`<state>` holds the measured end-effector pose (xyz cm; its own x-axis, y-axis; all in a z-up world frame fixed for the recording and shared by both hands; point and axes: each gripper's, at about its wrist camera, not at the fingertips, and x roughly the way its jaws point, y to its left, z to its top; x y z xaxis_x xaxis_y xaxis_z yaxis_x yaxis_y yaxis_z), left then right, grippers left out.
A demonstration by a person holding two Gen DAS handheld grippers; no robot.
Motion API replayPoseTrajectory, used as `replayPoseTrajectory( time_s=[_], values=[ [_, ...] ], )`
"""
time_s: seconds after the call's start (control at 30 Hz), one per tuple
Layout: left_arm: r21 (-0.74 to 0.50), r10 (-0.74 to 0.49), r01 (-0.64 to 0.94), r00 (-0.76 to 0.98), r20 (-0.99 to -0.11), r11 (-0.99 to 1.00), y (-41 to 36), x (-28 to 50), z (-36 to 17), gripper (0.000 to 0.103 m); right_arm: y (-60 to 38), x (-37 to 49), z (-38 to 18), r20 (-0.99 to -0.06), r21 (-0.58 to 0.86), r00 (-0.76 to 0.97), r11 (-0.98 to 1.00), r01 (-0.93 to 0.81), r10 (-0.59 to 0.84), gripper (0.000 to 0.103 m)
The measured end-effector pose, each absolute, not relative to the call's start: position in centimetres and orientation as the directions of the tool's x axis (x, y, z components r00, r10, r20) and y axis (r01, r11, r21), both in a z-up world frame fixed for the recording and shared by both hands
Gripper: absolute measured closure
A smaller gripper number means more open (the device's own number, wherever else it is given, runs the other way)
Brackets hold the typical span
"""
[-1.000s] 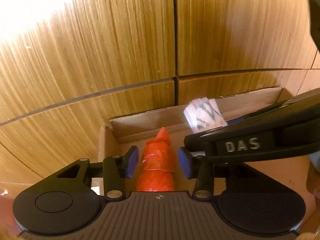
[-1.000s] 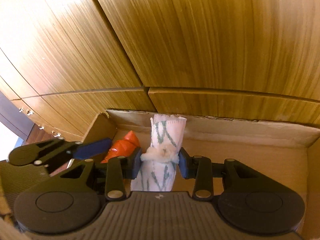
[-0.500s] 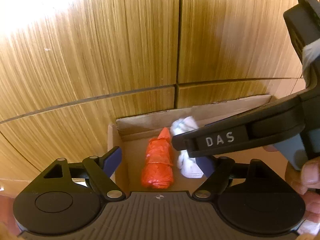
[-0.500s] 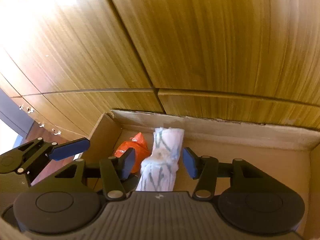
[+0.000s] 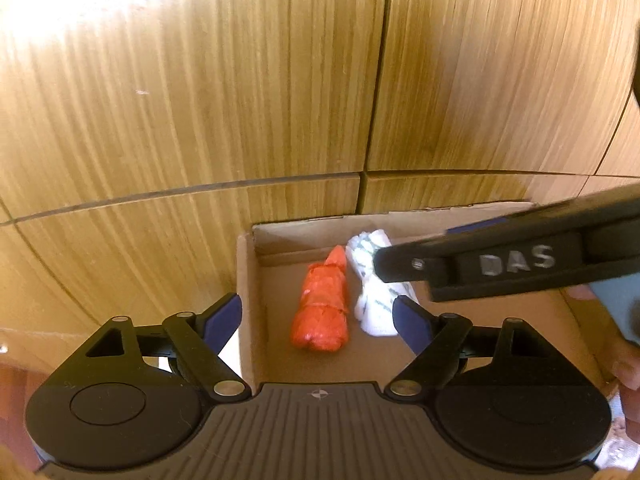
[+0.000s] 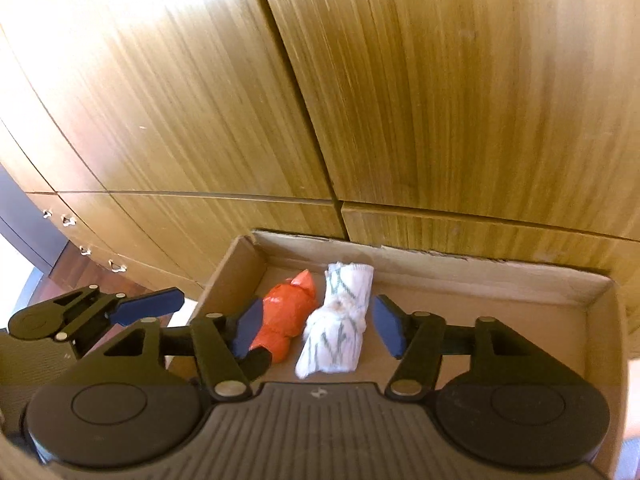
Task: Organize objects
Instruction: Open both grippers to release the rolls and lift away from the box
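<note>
Here, 2 handheld grippers are hovering over a shallow cardboard box [image 6: 472, 280] that is sitting against a wall of wood-grain cabinet doors [image 6: 440, 100].

In the left wrist view, going from left to right, the left gripper [image 5: 318, 318] is spreading its blue-padded jaws wider, 1 pad hanging outside the box's left wall and the other above the box floor, neither pressing on anything. Between them, down on the cardboard, an orange bundle [image 5: 322, 308] wrapped in crinkled plastic is lying lengthwise near the box's left wall. Just beside it on the right, a rolled white sock [image 5: 374, 300] with a green pattern is lying parallel to it; whether the 2 are touching cannot be told. The black arm of the right gripper, lettered "DAS", is reaching in from the right edge and covering part of the sock.

In the right wrist view, the left gripper [image 6: 160, 304] is showing at the far left. The right gripper [image 6: 316, 330] is also opening its jaws, its left pad overlapping the orange bundle [image 6: 286, 320] in the picture and its right pad standing clear of the sock [image 6: 340, 328], which is resting loose on the box floor.
</note>
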<state>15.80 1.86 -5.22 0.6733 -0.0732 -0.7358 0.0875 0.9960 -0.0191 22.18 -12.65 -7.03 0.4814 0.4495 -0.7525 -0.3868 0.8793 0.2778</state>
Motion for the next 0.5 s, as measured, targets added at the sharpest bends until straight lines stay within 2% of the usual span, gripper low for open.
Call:
replayPoseTrajectory(
  time_s=[0.13, 0.23, 0.5],
  values=[
    [-0.04, -0.085, 0.082, 0.677, -0.731, 0.996, 2.4, 13.6, -3.6, 0.011, -12.7, 19.6, -5.9, -0.732, 0.284, 0.489, 0.865, -0.415, 0.475, 0.033],
    [-0.042, -0.085, 0.081, 0.676, -0.732, 0.996, 2.8, 11.1, -2.4, 0.001, -13.7, 16.9, -4.7, -0.715, 0.285, 0.495, 0.852, -0.439, 0.494, 0.026],
    [-0.044, -0.102, 0.102, 0.686, -0.72, 0.994, 3.9, 0.7, -0.4, 0.0, -18.0, 7.0, -1.7, -0.676, 0.208, 0.525, 0.818, -0.536, 0.516, 0.012]
  ],
)
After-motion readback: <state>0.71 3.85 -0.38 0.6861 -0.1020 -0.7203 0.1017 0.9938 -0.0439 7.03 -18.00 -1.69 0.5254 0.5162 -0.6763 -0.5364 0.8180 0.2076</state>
